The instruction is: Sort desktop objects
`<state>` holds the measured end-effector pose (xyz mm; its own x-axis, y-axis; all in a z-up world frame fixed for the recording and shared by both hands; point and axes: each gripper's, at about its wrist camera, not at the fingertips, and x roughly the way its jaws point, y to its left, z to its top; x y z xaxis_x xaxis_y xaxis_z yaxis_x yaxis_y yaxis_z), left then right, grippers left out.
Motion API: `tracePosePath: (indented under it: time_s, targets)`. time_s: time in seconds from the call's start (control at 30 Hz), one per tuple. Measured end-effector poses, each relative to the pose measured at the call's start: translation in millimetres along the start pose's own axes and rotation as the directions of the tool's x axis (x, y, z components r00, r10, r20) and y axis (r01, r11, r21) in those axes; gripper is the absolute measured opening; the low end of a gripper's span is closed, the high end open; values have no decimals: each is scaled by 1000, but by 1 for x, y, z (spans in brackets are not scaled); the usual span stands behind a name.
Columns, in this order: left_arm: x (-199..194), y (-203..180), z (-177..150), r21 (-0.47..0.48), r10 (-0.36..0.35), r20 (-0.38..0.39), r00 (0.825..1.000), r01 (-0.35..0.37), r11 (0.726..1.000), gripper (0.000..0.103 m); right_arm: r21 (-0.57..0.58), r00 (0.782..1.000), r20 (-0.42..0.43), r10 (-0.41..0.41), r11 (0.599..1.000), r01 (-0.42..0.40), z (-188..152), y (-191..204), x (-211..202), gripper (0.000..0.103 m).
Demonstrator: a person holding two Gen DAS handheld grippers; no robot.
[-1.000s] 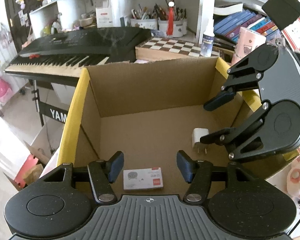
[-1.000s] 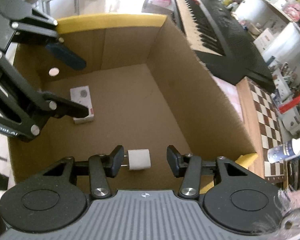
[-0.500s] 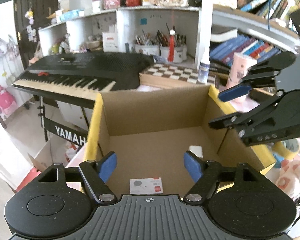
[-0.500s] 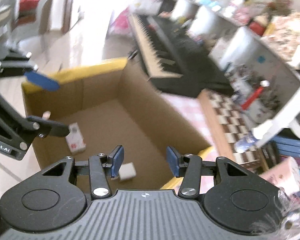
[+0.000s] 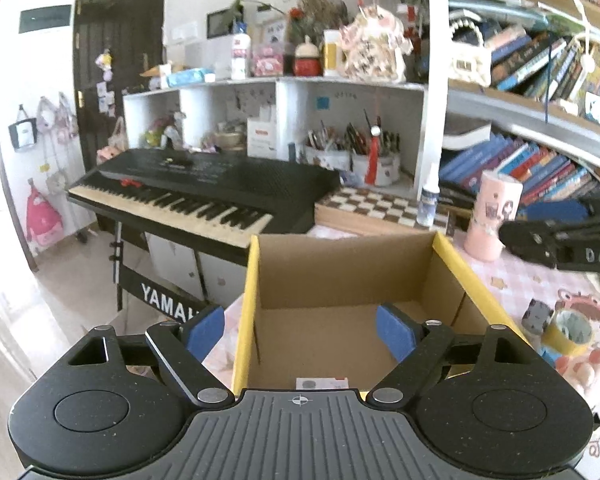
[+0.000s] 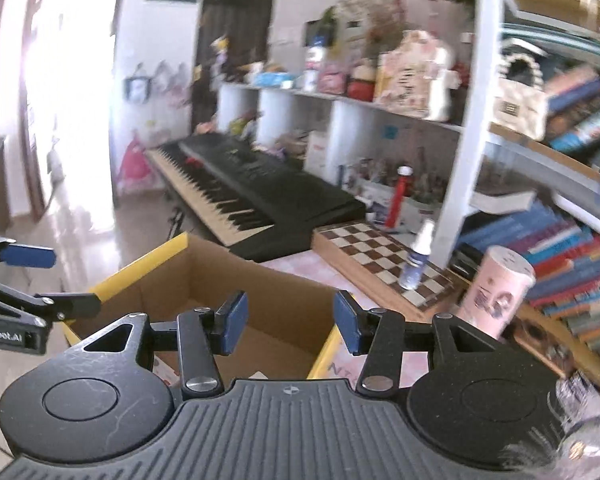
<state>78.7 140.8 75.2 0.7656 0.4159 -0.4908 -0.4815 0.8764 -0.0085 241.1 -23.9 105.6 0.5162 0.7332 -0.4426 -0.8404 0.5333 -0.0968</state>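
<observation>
A cardboard box point(image 5: 340, 276) with yellow rim tape stands open in front of me. On its floor lies a small white card box point(image 5: 322, 383), half hidden behind my left gripper's body. My left gripper point(image 5: 300, 332) hovers above the box's near edge; its jaws are opening and nothing is between them. My right gripper point(image 6: 290, 322) hangs over the box point(image 6: 260, 300) from the right, jaws apart and empty. A white scrap point(image 6: 260, 374) peeks out under it on the box floor. Each gripper shows in the other's view: the right gripper point(image 5: 528, 222), the left gripper point(image 6: 72, 280).
Right of the box on the pink tablecloth are a pink cup point(image 5: 494, 216), a yellow tape roll point(image 5: 568, 328) and a small grey object point(image 5: 538, 314). Behind stand a chessboard point(image 5: 380, 204), a spray bottle point(image 5: 428, 200), a black keyboard point(image 5: 204, 192) and bookshelves.
Both grippers have lifted up and back out of the box. The left jaws have spread wider. The right gripper has rolled upright, leaving the white charger on the box floor.
</observation>
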Motion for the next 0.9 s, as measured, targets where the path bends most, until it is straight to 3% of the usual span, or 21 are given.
tracePosePath:
  time_s: [0.2,0.4,0.9]
  targets:
    - [-16,7,-10,-26,10,25,1000,-9,1000,86,92,989,34,-142,986,139,-20,5,-24,45]
    - [-28,11,-23,-38,4,19,1000,-4,999,87,248,968,-7,-252,937,246,-48,12,-44,45]
    - [-53,9,-60,-19,-32,-13,999,32,999,92,353,923,-131,-362,853,385,-115,67,-87,47]
